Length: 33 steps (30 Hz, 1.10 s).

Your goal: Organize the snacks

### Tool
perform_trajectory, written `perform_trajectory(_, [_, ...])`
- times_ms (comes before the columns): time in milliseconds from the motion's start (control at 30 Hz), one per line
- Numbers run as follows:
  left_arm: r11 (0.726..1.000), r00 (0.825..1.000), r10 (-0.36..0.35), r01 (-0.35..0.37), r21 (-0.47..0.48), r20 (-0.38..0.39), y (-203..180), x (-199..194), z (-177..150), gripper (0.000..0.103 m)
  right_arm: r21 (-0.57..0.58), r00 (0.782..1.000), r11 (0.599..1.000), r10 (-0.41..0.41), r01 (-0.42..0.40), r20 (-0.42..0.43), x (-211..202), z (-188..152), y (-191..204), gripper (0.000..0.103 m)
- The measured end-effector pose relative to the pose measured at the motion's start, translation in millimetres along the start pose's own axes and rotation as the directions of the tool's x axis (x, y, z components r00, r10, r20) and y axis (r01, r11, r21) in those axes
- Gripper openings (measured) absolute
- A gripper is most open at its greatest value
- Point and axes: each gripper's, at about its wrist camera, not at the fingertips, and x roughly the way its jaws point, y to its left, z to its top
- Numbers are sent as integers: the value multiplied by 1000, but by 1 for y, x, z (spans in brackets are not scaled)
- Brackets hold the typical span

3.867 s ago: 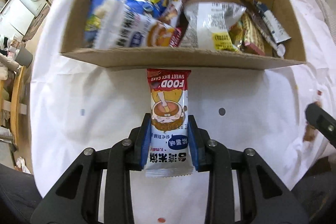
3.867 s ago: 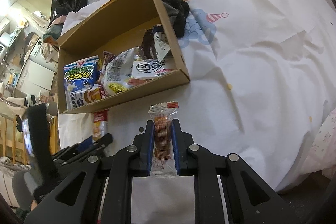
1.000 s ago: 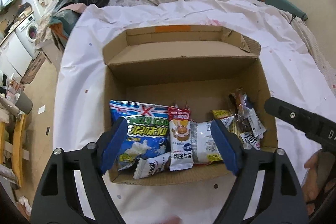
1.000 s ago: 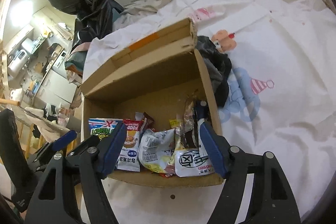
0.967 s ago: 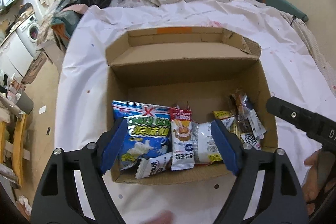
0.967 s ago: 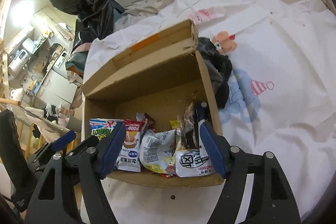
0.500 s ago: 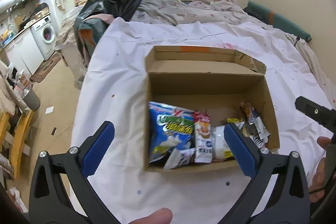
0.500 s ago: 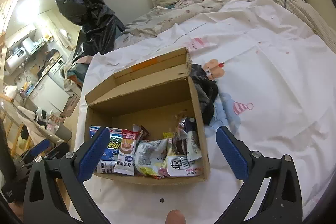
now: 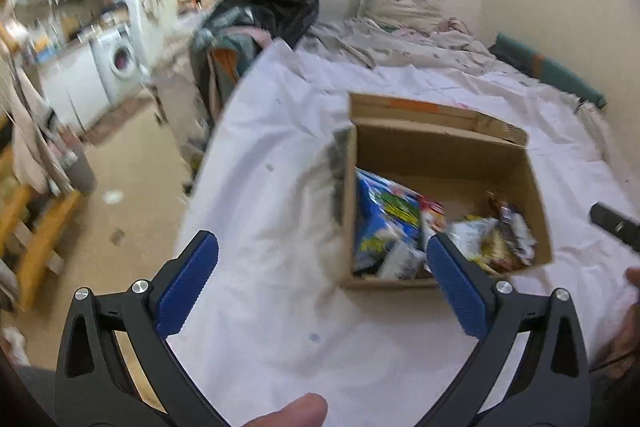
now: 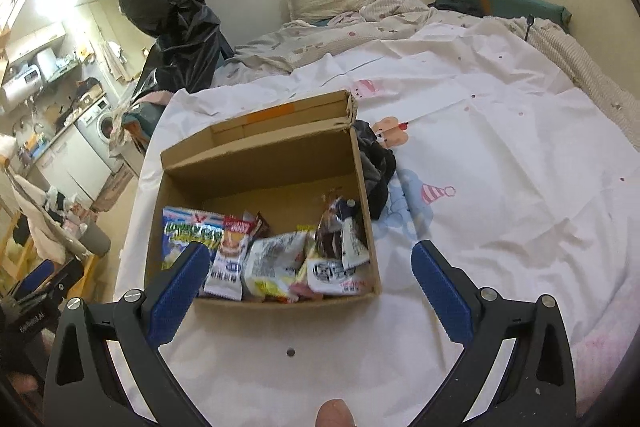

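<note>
- The left gripper [image 9: 322,285] hangs above the white sheet [image 9: 276,211], its blue-padded fingers [image 9: 186,281] spread wide with nothing between them
- In the right wrist view the cardboard box [image 10: 256,163] sits on the sheet, its top open and its back flap standing up
- The snacks lie along the near wall of the box: a blue bag [image 10: 188,233] at the left end, then a white bar with a red top [image 10: 230,255], a white crinkled packet [image 10: 274,261], and a dark wrapper [image 10: 334,231] leaning against the right wall above a white pack [image 10: 334,273]
- A dark piece of clothing [image 10: 376,167] lies on the sheet, touching the right wall of the box
- The right gripper [image 10: 308,289] hangs just in front of the box, its fingers [image 10: 442,291] wide apart and holding nothing
- In the left wrist view, which is blurred, the box [image 9: 440,155] lies to the right of the gripper's centre, with the blue bag [image 9: 380,223] inside at its left end
</note>
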Motion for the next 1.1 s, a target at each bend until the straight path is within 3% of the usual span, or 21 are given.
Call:
perform_trajectory(100, [999, 1000, -20, 20, -28, 9, 3, -2, -1, 103, -42, 1000, 999, -21, 21, 17, -10, -12, 9, 103])
perform_trajectory(200, [1000, 999, -2, 2, 0, 46, -3, -8, -4, 103, -77, 998, 996, -45, 48, 46, -19, -22, 19, 103])
perform_trajectory(333, [999, 997, -31, 29, 26, 75, -10, -11, -7, 103, -103, 995, 992, -58, 66, 77, -24, -31, 28, 103])
perform_trajectory(1100, [999, 999, -28, 27, 44, 34, -20, -1, -16, 103, -152, 992, 984, -80, 94, 93, -3, -35, 47, 103])
